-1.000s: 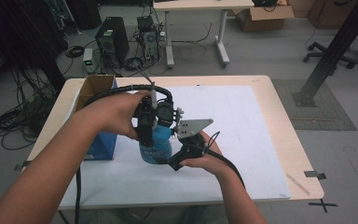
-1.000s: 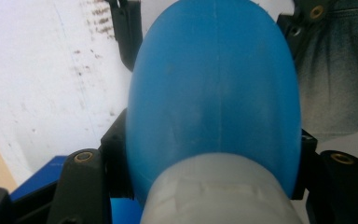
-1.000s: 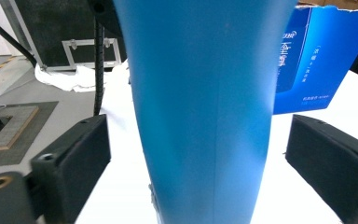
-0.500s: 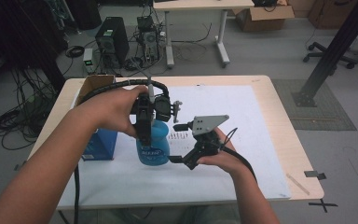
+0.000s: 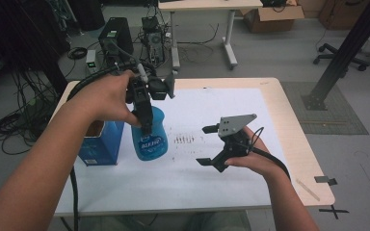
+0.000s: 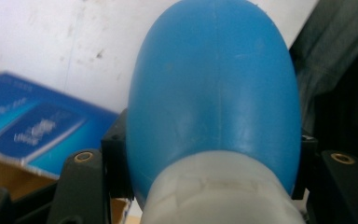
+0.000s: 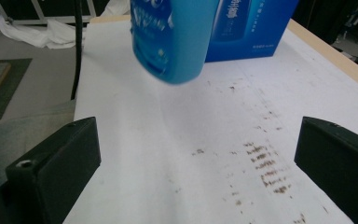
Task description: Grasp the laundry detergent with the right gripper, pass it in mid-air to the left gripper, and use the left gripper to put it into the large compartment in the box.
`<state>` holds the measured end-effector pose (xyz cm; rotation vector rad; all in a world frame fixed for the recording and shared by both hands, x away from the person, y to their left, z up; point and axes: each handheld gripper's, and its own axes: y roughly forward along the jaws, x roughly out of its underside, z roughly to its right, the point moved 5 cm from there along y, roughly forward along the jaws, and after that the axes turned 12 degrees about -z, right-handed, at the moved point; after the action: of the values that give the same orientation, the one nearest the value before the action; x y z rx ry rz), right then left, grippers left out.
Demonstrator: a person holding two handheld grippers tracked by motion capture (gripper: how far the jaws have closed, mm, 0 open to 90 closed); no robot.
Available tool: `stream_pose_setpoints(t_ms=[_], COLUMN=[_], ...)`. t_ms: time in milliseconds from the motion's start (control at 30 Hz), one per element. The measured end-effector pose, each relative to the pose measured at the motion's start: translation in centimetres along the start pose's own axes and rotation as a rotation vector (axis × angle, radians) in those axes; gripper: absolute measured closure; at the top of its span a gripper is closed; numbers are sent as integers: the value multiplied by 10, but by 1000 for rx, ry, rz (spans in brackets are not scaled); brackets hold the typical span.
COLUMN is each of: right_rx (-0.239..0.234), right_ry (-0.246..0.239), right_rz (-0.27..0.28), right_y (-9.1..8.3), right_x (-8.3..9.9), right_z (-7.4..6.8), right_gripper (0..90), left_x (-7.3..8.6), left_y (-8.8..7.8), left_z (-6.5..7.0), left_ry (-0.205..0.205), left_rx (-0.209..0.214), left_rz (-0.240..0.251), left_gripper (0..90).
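Your left claw [image 5: 144, 115] is clenched on the blue bottle [image 5: 150, 137] below its cap, lifted near the counter's left edge. Right claw [image 5: 211, 144] is released, nothing in it. Smooth plastic looks slippery and probably squashy; the stiff neck is your best hold.

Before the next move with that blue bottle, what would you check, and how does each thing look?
1. Left hand-held gripper clamped on bottle near its neck: ok.
2. Bottle lifted off the paper: ok, judging by the right gripper view.
3. Right hand-held gripper open, nothing between its jaws: ok.
4. Right hand-held gripper apart from bottle: ok.
5. Box open at top: ok.
6. Bottle cap tight: cannot tell.
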<state>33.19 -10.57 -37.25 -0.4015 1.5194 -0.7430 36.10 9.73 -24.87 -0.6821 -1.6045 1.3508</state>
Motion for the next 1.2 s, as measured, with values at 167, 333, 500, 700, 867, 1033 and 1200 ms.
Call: stream_pose_setpoints(t_ms=[167, 333, 500, 700, 867, 1033, 1200], right_rx=[5, 7, 4, 2, 4, 7, 11], right_ry=[6, 5, -1, -5, -13, -12, -6], right_rz=[-13, -22, -26, -35, -50, -60, -68], right_y=[-6, -8, -9, -11, -15, -21, -25], right_x=[5, 5, 4, 4, 4, 6, 9], right_z=[3, 4, 7, 10, 11, 13, 15], right_gripper=[3, 3, 4, 5, 6, 6, 6], left_x=[8, 20, 36, 63, 85, 105, 123], left_y=[-14, -28, -40, -56, -65, -70, -74], left_z=[-12, -28, -45, -64, -78, -92, -103], left_ry=[-152, -366, -510, -644, -757, -849, -922], left_rx=[25, 74, 124, 167, 197, 220, 219], left_rz=[18, 17, 37, 67, 93, 109, 112], left_gripper=[387, 387, 386, 387, 387, 387, 386])
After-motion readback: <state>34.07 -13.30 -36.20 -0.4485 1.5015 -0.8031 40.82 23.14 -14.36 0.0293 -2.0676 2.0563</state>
